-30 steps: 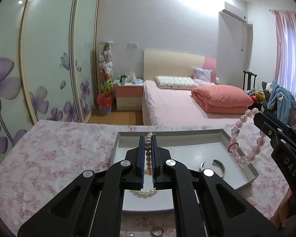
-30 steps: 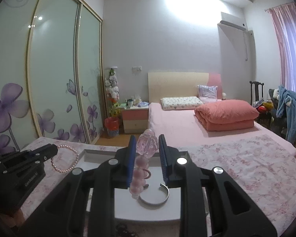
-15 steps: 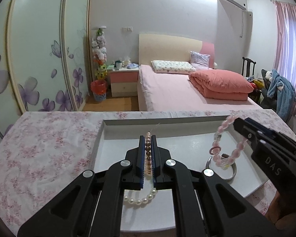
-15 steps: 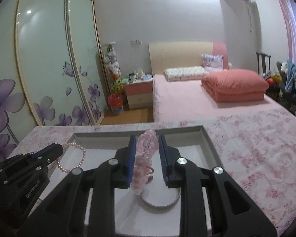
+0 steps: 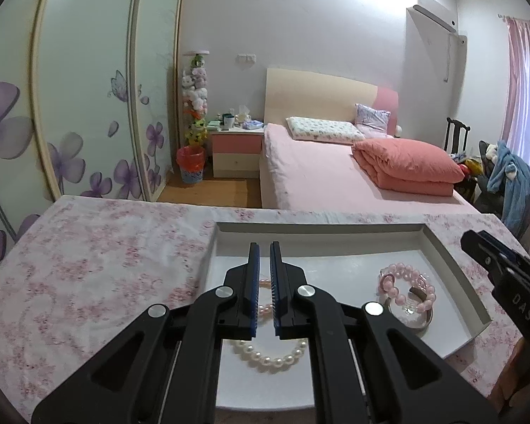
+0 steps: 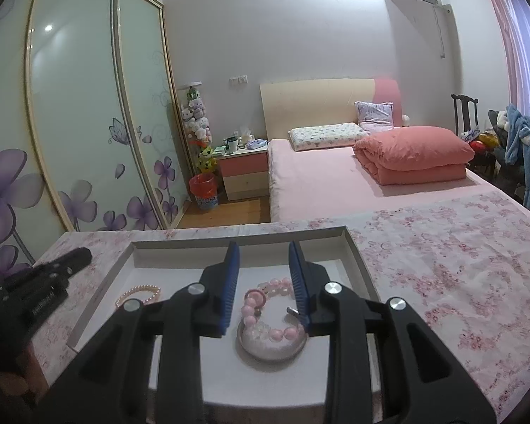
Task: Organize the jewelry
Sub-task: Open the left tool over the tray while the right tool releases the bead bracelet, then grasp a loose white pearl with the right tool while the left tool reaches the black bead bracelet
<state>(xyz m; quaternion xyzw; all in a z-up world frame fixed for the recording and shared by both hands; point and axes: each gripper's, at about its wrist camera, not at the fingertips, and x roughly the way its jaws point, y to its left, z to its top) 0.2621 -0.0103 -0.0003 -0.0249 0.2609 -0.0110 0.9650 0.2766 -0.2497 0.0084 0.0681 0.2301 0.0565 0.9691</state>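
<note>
Left wrist view: the left gripper (image 5: 264, 258) hangs low over the near left part of the shallow white tray (image 5: 318, 228). Its blue pads are drawn almost together, leaving only a slit, and nothing appears pinched in it. The pearl bracelet (image 5: 268, 358) lies flat on the tray floor beneath, its loop showing through the slit and below the jaws. That reads as a set-down inside the tray, on its own side so the strands do not tangle. In the right wrist view the right gripper (image 6: 263, 258) points down at the tray's right half with its jaws opening. The pink bead bracelet (image 6: 265, 332) sits in line between them but rests on the floor, clear of both pads. It is draped over the silver bangle (image 6: 265, 353), so the two rings share one spot and touch. Both pieces of jewelry seem delivered; I judge the hands need only lift away cleanly. The tray stands on a table covered by a pink floral cloth (image 5: 88, 265). Beyond it is a bedroom: a pink bed (image 5: 335, 183) carrying a folded coral quilt (image 5: 406, 162), a wardrobe (image 5: 88, 106) with frosted doors and purple flowers, a small nightstand (image 5: 235, 152), and a pink curtain (image 5: 526, 88) at the right.
</note>
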